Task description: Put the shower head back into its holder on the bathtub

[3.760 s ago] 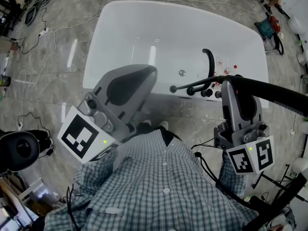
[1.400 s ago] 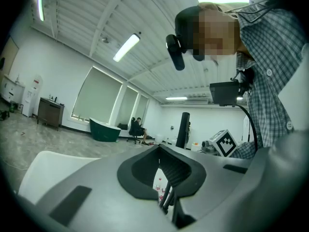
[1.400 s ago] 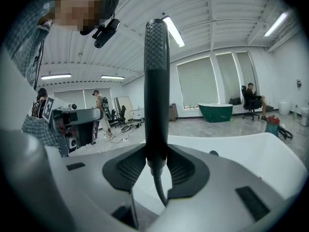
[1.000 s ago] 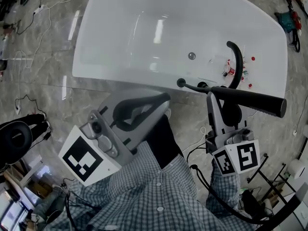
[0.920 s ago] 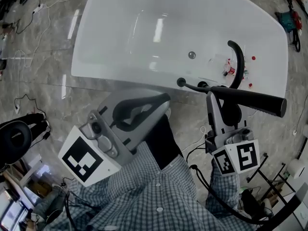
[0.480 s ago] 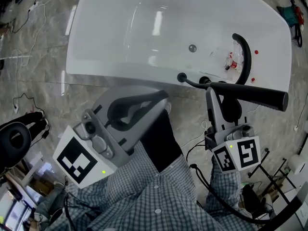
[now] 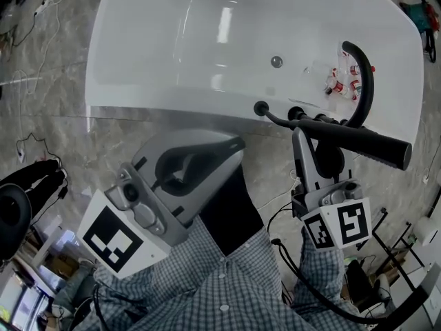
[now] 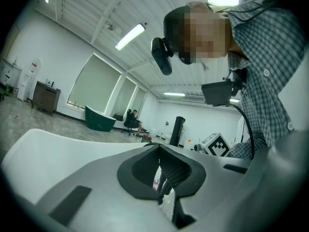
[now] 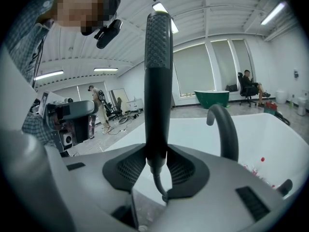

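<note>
1. Head view: the right gripper (image 7: 310, 136) has its jaws clamped on the black shower head (image 7: 358, 140). The shower head lies crosswise above the floor, just beside the white bathtub's (image 7: 138, 105) near rim. A thin hose (image 7: 275, 119) runs from it toward a round black fitting on that rim. The curved black spout (image 7: 365, 74) stands close behind it. The left gripper (image 7: 234, 143) is lower left, over the checked shirt (image 7: 227, 281), well apart from the shower head.
2. Left gripper view: the left gripper's (image 8: 166, 173) jaws are together with nothing between them.
3. Right gripper view: the ribbed pads (image 9: 183, 170) press the shower head's (image 9: 158, 81) lower end. The hose (image 9: 159, 185) hangs below, and the spout (image 9: 224, 129) and bathtub (image 9: 280, 139) lie beyond.
</note>
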Tool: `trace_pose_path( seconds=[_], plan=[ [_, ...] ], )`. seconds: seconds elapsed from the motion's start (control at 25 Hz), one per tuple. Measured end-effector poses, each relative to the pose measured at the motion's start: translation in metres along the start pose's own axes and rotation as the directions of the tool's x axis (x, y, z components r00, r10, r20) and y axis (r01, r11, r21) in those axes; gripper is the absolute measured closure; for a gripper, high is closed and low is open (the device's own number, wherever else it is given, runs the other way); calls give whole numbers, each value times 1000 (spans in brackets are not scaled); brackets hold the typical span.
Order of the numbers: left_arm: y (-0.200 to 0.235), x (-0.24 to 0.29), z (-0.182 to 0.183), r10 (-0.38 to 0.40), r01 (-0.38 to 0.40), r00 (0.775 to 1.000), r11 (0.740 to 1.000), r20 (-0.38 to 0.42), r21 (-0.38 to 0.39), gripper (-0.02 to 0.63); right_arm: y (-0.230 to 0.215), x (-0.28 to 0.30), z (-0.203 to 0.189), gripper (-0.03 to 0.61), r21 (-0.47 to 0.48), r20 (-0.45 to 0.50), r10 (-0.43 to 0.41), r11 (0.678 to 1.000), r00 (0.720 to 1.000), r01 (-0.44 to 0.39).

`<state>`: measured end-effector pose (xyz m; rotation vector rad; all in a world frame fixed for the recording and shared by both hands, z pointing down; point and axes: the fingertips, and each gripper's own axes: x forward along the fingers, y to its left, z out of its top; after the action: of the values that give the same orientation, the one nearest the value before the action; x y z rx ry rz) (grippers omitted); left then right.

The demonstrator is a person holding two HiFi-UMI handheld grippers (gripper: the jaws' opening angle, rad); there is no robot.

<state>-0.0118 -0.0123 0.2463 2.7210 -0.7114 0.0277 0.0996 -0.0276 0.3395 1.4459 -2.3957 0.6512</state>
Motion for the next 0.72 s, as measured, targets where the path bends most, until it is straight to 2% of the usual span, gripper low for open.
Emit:
trace_pose_path(
  seconds=[0.36, 0.72],
  plan=[
    [17, 11, -41, 1, -1, 1000, 1000, -24, -29, 606, -9, 19, -43, 446, -6, -64, 5, 1000, 998, -5],
    [26, 16, -66, 8, -8, 999, 1000, -53, -7, 606, -10, 34, -64, 446, -23, -85, 24, 999, 996, -26]
  ],
)
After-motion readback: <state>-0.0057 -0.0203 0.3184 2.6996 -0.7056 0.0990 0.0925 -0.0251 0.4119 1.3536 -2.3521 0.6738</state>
